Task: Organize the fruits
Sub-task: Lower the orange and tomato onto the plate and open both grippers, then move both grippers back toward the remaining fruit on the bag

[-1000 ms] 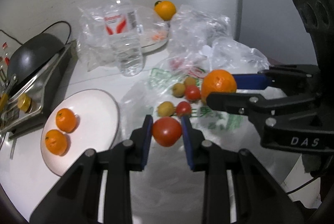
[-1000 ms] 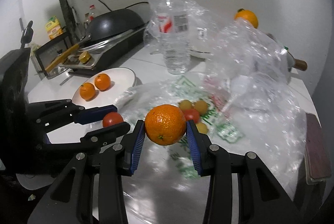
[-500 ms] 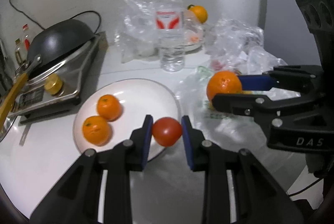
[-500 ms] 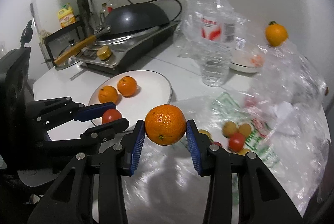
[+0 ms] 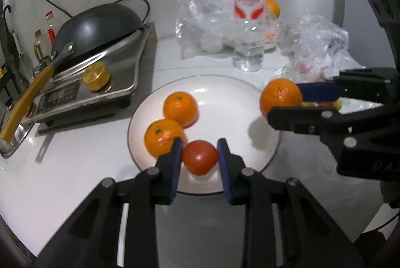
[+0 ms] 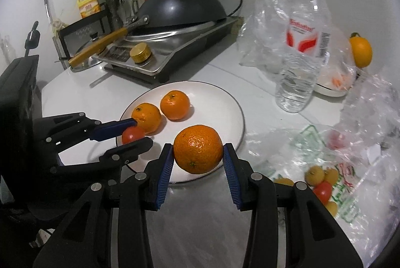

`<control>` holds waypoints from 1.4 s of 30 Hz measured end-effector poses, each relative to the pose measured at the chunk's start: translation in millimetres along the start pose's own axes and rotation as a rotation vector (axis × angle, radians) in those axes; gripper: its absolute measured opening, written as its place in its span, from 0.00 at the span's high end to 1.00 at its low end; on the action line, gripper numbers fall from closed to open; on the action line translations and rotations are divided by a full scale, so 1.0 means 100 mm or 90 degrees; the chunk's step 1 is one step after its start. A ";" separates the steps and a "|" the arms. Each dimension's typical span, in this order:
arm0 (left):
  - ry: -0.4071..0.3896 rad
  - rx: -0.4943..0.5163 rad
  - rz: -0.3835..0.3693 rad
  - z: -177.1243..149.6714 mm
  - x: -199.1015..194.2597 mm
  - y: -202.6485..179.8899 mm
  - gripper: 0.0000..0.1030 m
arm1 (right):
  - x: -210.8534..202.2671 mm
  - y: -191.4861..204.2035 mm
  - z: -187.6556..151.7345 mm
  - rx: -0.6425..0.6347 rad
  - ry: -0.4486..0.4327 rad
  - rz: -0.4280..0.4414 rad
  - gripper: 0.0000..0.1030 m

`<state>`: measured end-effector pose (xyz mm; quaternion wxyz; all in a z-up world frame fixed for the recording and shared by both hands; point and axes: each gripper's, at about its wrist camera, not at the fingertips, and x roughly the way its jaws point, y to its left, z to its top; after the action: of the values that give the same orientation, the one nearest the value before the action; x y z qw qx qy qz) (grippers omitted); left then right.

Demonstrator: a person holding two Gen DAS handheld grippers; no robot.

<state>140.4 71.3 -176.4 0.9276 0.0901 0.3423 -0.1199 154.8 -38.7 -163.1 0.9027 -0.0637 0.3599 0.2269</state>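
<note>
My left gripper (image 5: 199,155) is shut on a red tomato (image 5: 199,157), held over the near edge of a white plate (image 5: 225,93). Two oranges (image 5: 180,108) lie on the plate's left half, the nearer orange (image 5: 161,137) just left of the tomato. My right gripper (image 6: 198,155) is shut on a big orange (image 6: 198,152) above the plate's (image 6: 220,103) near right rim. In the right wrist view the left gripper (image 6: 140,133) with its tomato (image 6: 132,134) sits beside the two plated oranges (image 6: 175,105).
Crumpled plastic bags (image 6: 337,158) hold small red and yellow fruits (image 6: 322,180) to the right. A water bottle (image 6: 302,48), another orange (image 6: 360,50) and a bowl stand behind. A stove with a dark wok (image 6: 180,8) occupies the back left.
Both grippers have carried their fruit leftward, from above the plastic bags to above the white plate. The grips on the tomato and the orange are unchanged.
</note>
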 end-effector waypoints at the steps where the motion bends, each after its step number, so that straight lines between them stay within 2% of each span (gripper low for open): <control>1: 0.004 -0.004 -0.001 -0.01 0.02 0.03 0.72 | 0.03 0.01 0.01 -0.001 0.003 0.002 0.58; 11: 0.014 -0.018 -0.015 -0.04 0.10 0.12 0.71 | 0.41 0.12 0.10 -0.006 0.037 0.020 0.58; 26: 0.009 -0.047 -0.015 -0.10 -0.02 0.31 0.69 | 0.71 0.31 0.21 -0.009 0.071 0.037 0.58; 28: 0.008 -0.050 -0.012 -0.12 -0.03 0.33 0.69 | 0.71 0.34 0.23 -0.011 0.071 0.036 0.57; 30: 0.007 -0.055 -0.007 -0.14 -0.05 0.37 0.69 | 0.68 0.36 0.25 -0.012 0.065 0.035 0.46; 31: 0.006 -0.056 -0.006 -0.14 -0.05 0.38 0.69 | 0.66 0.36 0.26 -0.011 0.061 0.034 0.45; 42: -0.008 -0.069 -0.002 -0.17 -0.21 0.33 0.68 | 0.38 0.28 0.20 -0.007 0.041 0.012 0.44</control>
<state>123.6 110.3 -173.0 0.9330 0.0384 0.3426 -0.1033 178.7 5.9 -172.9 0.8882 -0.0721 0.3879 0.2355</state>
